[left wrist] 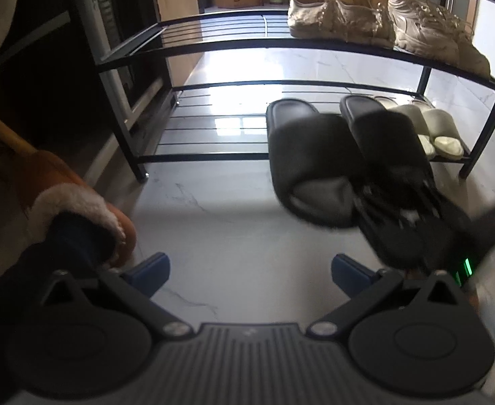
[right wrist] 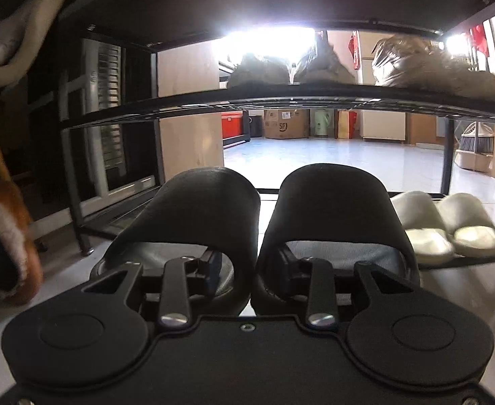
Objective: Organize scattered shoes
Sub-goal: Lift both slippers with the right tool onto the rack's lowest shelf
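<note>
The pair of black slides [right wrist: 257, 222] is being carried side by side in the right claw [right wrist: 254, 270], toes pointing toward the shoe rack [left wrist: 281, 47]. In the right wrist view one finger is sitting inside each slide's opening, so the two inner walls are pinched together between them; the jaws are standing fairly narrow around that double wall. From the left wrist view the same slides [left wrist: 331, 155] are hanging over the front edge of the rack's bottom shelf, heels low and toes raised, with the right claw [left wrist: 416, 236] reaching in from the lower right, blurred by motion. Whether the soles are touching the shelf bars yet is hard to tell, since that part of the picture is smeared.

Just beside the black slides, at the right end of the bottom shelf, a pair of white slides [left wrist: 429, 125] is sitting with toes facing out. On the shelf above, two pairs of beige sneakers [left wrist: 382, 23] are lined up toward the right end, leaving the left part of that shelf bare.

The left claw [left wrist: 250, 275] is hovering over the pale marbled floor [left wrist: 230, 236] in front of the rack, its blue-padded fingers [left wrist: 153, 270] spread wide with nothing between them. At its left, a person's foot in a brown fleece-lined slipper [left wrist: 78, 202] is resting on the floor. Behind the rack, cardboard boxes [right wrist: 286, 123] are standing against the far wall.
</note>
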`<state>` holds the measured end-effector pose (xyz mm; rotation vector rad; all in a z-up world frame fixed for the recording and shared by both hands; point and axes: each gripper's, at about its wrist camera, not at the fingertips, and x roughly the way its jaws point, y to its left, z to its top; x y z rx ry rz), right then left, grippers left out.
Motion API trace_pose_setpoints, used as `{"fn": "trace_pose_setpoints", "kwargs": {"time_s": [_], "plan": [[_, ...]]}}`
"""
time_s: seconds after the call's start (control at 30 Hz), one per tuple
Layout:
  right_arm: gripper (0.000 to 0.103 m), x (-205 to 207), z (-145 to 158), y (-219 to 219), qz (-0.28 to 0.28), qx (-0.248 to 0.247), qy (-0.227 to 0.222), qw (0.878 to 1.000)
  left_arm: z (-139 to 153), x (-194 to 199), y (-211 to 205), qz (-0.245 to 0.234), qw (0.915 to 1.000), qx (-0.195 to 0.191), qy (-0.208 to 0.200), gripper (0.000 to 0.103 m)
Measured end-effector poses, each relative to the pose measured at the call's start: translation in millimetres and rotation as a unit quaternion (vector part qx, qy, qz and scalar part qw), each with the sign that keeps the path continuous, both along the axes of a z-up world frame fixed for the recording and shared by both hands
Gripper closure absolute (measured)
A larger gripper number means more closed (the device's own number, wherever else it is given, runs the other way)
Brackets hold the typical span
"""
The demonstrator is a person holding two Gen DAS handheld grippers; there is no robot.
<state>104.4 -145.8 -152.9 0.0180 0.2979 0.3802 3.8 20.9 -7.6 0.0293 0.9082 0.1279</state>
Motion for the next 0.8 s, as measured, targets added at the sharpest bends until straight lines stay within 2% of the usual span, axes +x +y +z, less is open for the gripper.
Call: {"fn": "trace_pose_setpoints", "kwargs": {"time_s": [0.33,0.5,0.67,0.73,0.8], "plan": [[0.068,87,-18,10,-0.006,-0.017,-0.001,1.0,-5,19,-3,0.015,0.9994,-0.017,0.025,0.001],[0.068,131,-29,10,-0.023,-0.016,0.023,0.999,-8,24,-8,0.015,0.9992,-0.018,0.033,0.001],[0.066,153,-37,10,-0.029,-0.03,0.034,0.999,-16,26,-6,0.03,0.9974,-0.04,0.052,0.001],[0.065,156,-43,8,-0.024,-0.047,0.027,0.998,-15,26,-9,0.024,0.9982,-0.032,0.045,0.001],[0.068,158,-49,7,-0.015,-0.05,0.041,0.998,-14,25,-14,0.022,0.9987,-0.024,0.038,0.001]]}}
